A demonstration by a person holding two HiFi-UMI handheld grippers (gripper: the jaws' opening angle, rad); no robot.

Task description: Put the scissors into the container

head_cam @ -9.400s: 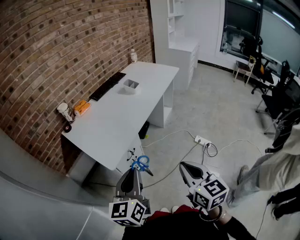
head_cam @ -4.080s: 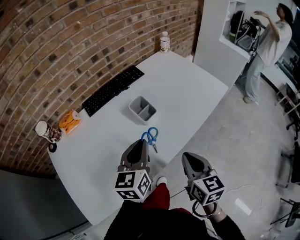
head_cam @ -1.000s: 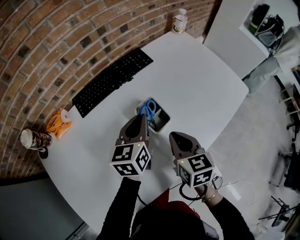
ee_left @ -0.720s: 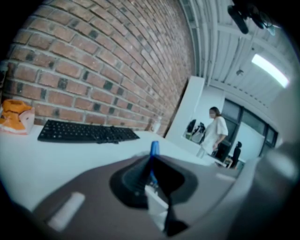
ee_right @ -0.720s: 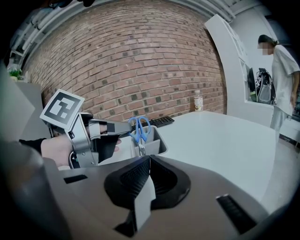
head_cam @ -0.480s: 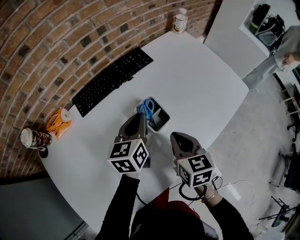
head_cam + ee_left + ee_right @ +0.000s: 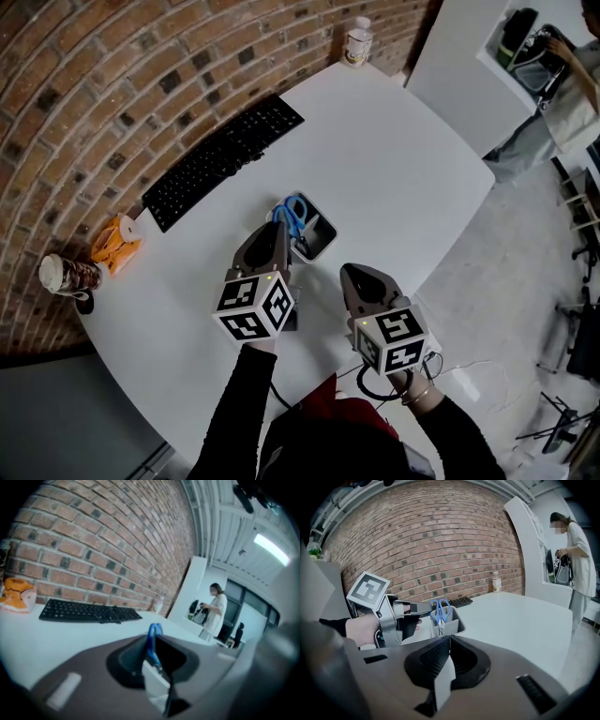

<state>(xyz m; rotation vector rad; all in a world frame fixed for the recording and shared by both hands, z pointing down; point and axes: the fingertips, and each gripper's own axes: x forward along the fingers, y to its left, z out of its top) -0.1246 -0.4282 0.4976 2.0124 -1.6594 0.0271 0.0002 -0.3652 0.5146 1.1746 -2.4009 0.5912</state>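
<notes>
Scissors [image 7: 295, 212]: glossy blue plastic handles. Container [image 7: 324, 240]: smooth matt grey plastic. Desk [image 7: 403, 159]: smooth white top. Keyboard [image 7: 225, 159] at desk's wall edge: matt black plastic. Wall [image 7: 75, 75]: rough red brick. Left gripper [image 7: 273, 232], right gripper [image 7: 353, 275]: matt grey shells.

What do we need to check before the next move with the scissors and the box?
1. Scissors inside: ok. The blue-handled metal scissors stand handles-up in one compartment of the grey plastic two-compartment container.
2. Container upright on the white table: ok.
3. Left gripper free of the scissors: not ok. Its jaws look closed on the handle.
4. Right gripper empty, jaws together: ok.
5. Way back clear: ok. The black keyboard lies apart from the container.
6. Scissors staying put once released: cannot tell.
</notes>
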